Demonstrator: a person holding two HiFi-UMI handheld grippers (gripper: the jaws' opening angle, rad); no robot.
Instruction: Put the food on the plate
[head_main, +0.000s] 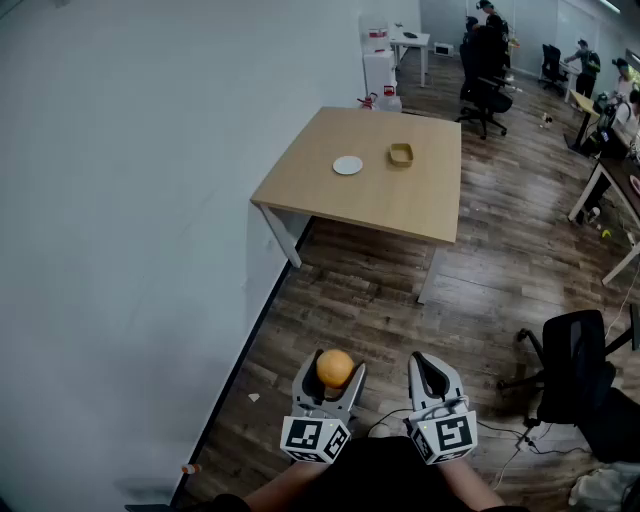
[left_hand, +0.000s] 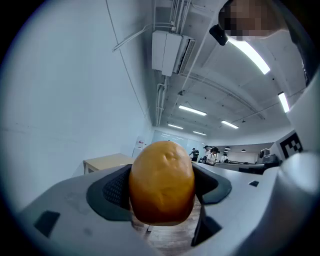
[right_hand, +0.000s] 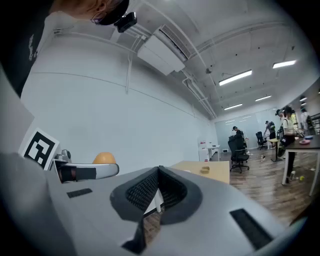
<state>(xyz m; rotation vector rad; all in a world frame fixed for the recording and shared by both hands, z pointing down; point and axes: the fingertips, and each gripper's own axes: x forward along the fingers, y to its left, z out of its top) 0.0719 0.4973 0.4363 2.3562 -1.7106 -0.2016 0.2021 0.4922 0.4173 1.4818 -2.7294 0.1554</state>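
Observation:
My left gripper (head_main: 333, 369) is shut on an orange, bun-like piece of food (head_main: 335, 367), pressed between both pads; it fills the left gripper view as the food (left_hand: 162, 181). My right gripper (head_main: 428, 368) is beside it, jaws shut together with nothing between them, also seen as the right gripper (right_hand: 159, 189). Both are held low over the wooden floor, far from the table. A small white plate (head_main: 348, 165) lies on the light wooden table (head_main: 380, 200) ahead, with a tan bowl (head_main: 401, 154) to its right.
A white wall (head_main: 130, 220) runs along the left. A black office chair (head_main: 575, 370) stands at the right, cables (head_main: 510, 440) on the floor near it. More desks, chairs and people (head_main: 485, 50) are at the back of the room.

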